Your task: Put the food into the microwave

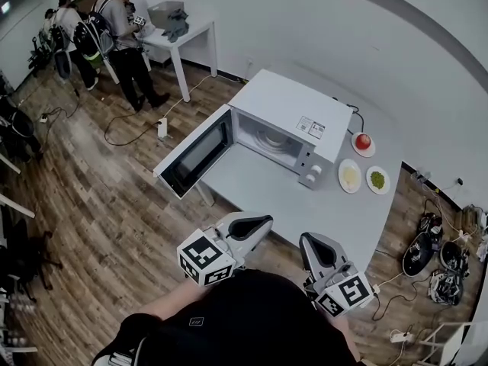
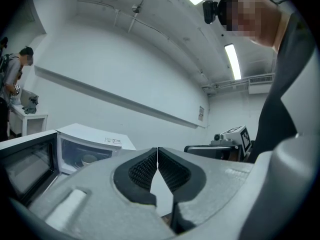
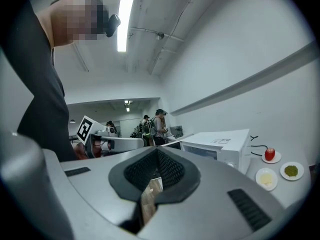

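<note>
The white microwave [image 1: 286, 124] stands on the grey table [image 1: 252, 185] with its door [image 1: 194, 152] swung open to the left and an empty turntable inside. To its right lie three small plates: a red fruit [image 1: 363, 140], pale yellow food [image 1: 349, 175] and green food [image 1: 377, 180]. My left gripper [image 1: 261, 221] and right gripper [image 1: 308, 240] hover at the table's near edge, both shut with nothing between the pads. The left gripper view has its jaws' tip [image 2: 158, 150] beside the microwave [image 2: 82, 149]. The right gripper view shows its jaws' tip [image 3: 157, 151], the microwave [image 3: 220, 145] and the plates [image 3: 266, 178].
Several people stand by a white table [image 1: 183, 33] at the back left, on the wooden floor. Cables and a power strip [image 1: 162, 126] lie on the floor there. Shoes and cables [image 1: 427, 250] clutter the floor at the right. A white wall runs behind the microwave.
</note>
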Available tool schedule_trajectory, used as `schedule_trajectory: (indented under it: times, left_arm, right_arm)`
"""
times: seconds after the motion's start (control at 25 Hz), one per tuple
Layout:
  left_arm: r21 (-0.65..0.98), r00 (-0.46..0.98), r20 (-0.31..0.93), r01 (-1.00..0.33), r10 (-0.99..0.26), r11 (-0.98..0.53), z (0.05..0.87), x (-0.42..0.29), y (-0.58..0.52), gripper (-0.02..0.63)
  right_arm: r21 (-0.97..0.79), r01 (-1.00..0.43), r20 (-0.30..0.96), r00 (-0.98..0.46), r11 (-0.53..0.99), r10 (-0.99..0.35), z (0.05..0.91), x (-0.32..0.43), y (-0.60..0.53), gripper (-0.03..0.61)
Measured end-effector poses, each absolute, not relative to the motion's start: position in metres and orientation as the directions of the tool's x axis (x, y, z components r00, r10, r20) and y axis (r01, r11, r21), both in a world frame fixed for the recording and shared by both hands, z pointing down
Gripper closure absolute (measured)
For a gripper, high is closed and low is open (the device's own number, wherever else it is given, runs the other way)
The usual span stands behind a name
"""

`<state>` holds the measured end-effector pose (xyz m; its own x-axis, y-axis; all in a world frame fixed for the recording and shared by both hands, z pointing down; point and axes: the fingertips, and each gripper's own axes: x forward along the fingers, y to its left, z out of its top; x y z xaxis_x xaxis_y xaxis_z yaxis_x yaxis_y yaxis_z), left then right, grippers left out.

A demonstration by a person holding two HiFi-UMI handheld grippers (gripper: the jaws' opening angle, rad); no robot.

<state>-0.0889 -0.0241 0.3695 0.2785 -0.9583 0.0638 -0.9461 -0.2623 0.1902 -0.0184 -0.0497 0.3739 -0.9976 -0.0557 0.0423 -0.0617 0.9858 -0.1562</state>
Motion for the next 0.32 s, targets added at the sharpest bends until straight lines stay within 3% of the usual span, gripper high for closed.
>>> schedule_trajectory:
  times: [0.32]
  left_arm:
    - [0.097,0.272,0.058,-0.959,-0.961,-0.265,0.3605,-0.0849,-0.0175,0.6]
  right_arm:
    - [-0.151,-0.051,0.033,-0.998,0.987,-0.047,0.3746,-0.0237,-0.0461,0.566]
